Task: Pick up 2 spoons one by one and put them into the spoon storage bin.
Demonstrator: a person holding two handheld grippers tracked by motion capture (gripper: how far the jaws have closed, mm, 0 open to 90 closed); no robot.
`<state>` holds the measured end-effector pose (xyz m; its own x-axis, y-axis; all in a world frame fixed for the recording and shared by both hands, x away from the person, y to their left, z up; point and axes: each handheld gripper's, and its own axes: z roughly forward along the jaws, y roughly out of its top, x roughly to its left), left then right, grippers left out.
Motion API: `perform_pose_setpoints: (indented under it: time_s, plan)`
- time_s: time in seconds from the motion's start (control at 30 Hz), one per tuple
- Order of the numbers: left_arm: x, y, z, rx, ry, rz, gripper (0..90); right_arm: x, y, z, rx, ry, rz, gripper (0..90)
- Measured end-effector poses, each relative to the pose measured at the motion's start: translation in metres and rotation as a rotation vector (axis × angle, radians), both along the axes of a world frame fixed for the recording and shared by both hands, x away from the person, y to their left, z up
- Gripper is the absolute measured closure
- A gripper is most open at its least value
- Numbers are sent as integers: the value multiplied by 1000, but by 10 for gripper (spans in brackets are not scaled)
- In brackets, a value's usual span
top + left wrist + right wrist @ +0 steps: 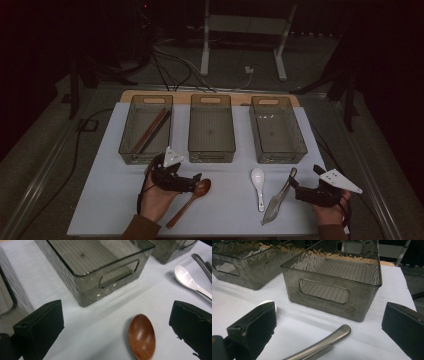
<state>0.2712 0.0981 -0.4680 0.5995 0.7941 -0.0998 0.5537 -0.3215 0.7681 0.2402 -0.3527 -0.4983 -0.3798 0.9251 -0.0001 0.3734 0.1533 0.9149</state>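
A brown wooden spoon [192,199] lies on the white mat, bowl toward the bins. My left gripper [196,181] is open right at that bowl; in the left gripper view the bowl [142,336] rests on the mat between the two spread jaws of the left gripper [117,315], untouched. Silver metal tongs [279,199] lie at the front right. My right gripper [295,187] stands open at their upper end, and the tongs' rounded handle tip [324,345] lies between the jaws of the right gripper [330,315]. A white ceramic spoon [258,185] rests between the two utensils.
Three smoky transparent bins stand in a row at the back: the left bin [146,150] holds chopsticks [152,131], while the middle bin [211,150] and right bin [278,152] hold nothing. The white mat [115,200] covers the table.
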Motion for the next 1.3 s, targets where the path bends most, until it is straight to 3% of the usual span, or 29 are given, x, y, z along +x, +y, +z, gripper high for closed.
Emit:
perform_pose_setpoints:
  time_s: [0.8,1.3]
  plan:
    - [-26,-12,-25,34,72,-49,63,2,3,-1,0,6,1,0]
    - [-32,-13,-32,43,71,-46,66,4,2,-1,3,8,0,0]
